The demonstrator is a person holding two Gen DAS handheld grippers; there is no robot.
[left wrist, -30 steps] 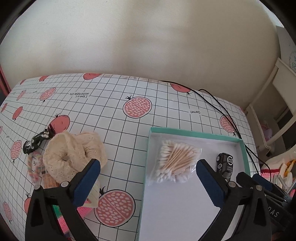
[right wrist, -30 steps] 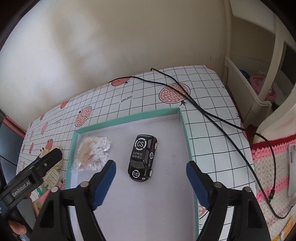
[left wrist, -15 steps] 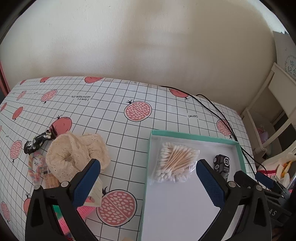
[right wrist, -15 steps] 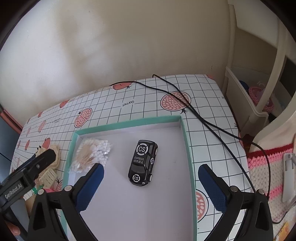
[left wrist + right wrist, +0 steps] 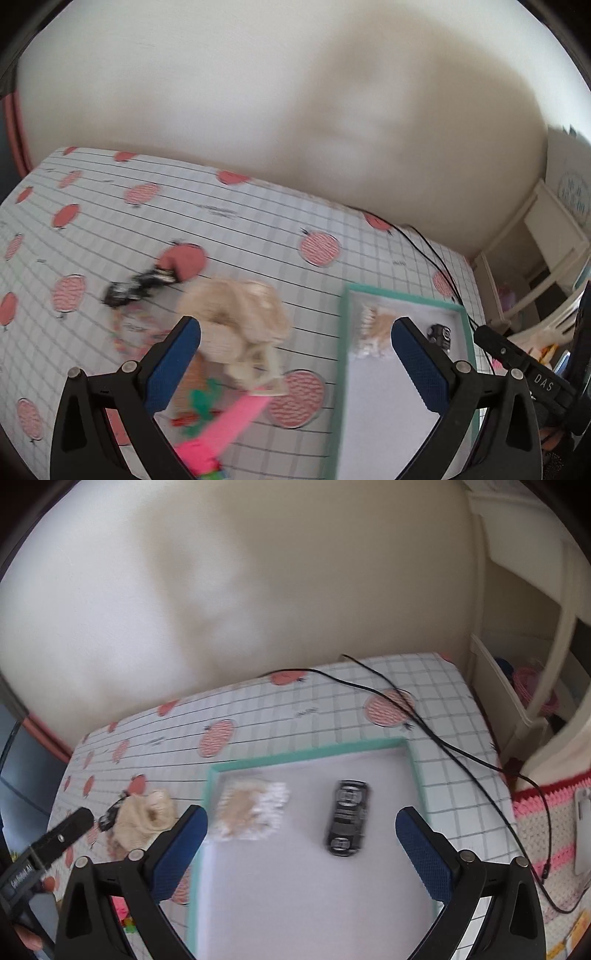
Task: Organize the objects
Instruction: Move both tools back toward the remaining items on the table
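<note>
1. We see the left claw point(image 5: 295, 343) spread wide and holding nothing; the cream scrunchie point(image 5: 236, 317) lies between its tips.
2. The right claw point(image 5: 301, 825) is likewise spread; ahead of it the tray point(image 5: 314, 751) holds the toy car point(image 5: 349, 821) and a bag of cotton swabs point(image 5: 251, 812).

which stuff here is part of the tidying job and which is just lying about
Part of the job:
tray
bag of cotton swabs
toy car
cream scrunchie
black hair tie
pink item

Just lying about:
black cable
crochet blanket
white shelf
</note>
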